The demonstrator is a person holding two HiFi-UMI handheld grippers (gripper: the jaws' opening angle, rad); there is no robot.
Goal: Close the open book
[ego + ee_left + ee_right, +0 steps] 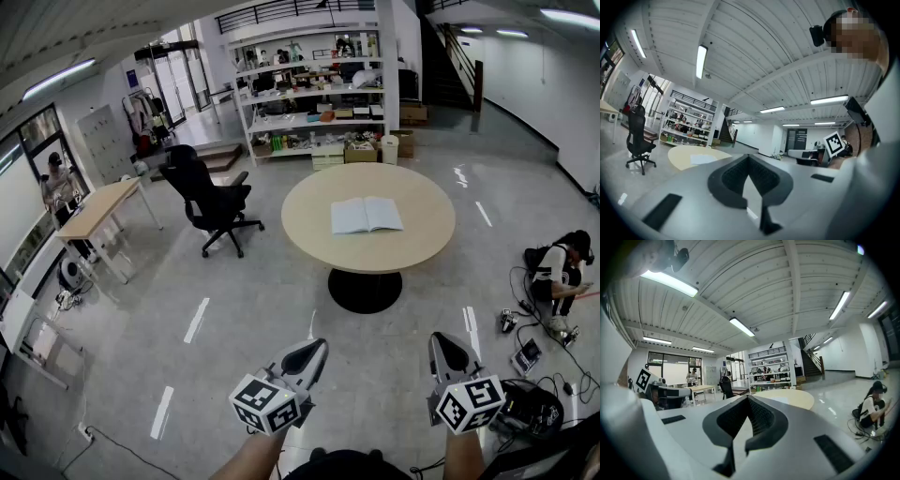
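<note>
The open book (pixel 367 215) lies flat at the centre of the round surface (pixel 309 211), at 12 o'clock from both grippers, well apart. The left gripper (pixel 312 352) and right gripper (pixel 448 347) have jaws together, holding nothing.

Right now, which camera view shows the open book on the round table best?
The head view. There the open book lies flat on the table, both pages seen from above. The left gripper view gives only a pale patch; the right gripper view shows the table edge-on, the book not discernible.

white book (pixel 367 215), beige table (pixel 309 217), black chair (pixel 211 200)
</note>
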